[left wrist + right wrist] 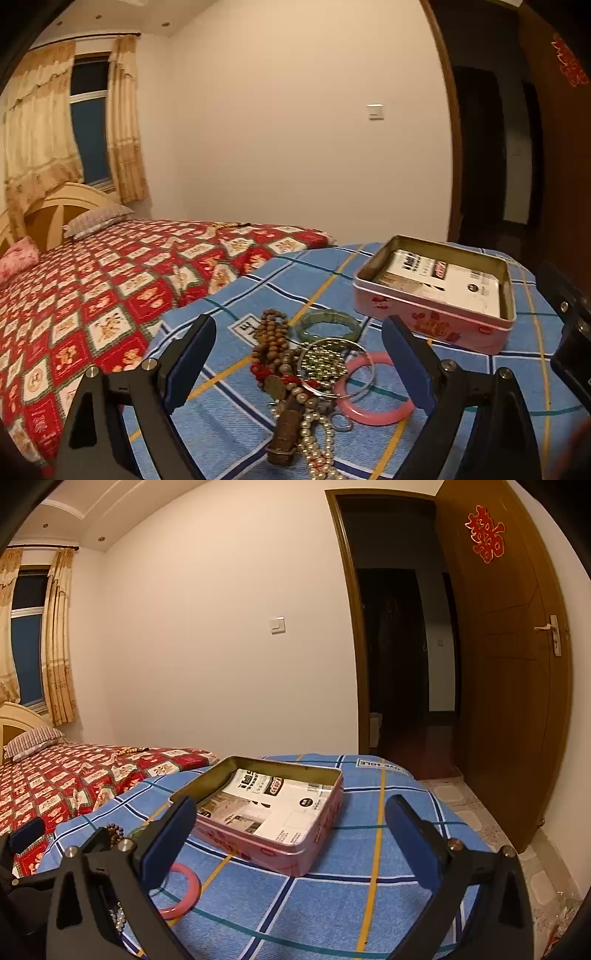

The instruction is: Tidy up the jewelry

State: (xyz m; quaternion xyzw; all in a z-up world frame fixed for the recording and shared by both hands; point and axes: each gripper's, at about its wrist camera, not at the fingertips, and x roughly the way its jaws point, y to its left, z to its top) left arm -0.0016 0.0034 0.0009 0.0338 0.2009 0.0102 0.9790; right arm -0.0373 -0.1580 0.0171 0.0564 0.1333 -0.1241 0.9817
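A tangle of jewelry lies on a blue checked cloth (236, 424): brown wooden beads (271, 332), a green bangle (328, 323), a pink bangle (373, 400), a thin metal hoop over gold beads (327, 363) and a pearl string (317, 439). My left gripper (299, 354) hangs open just above the pile, which lies between its fingers untouched. An open pink tin (424, 314) with a printed card inside stands to the right. In the right wrist view my right gripper (291, 834) is open in front of the pink tin (295, 849); the pink bangle (184, 893) shows at lower left.
A bed with a red patterned cover (92, 295) and pillows stretches to the left. Beyond stand a plain wall, a curtained window (88, 122) and an open wooden door (498, 664) onto a dark hallway. Tiled floor (480, 812) lies right of the blue cloth.
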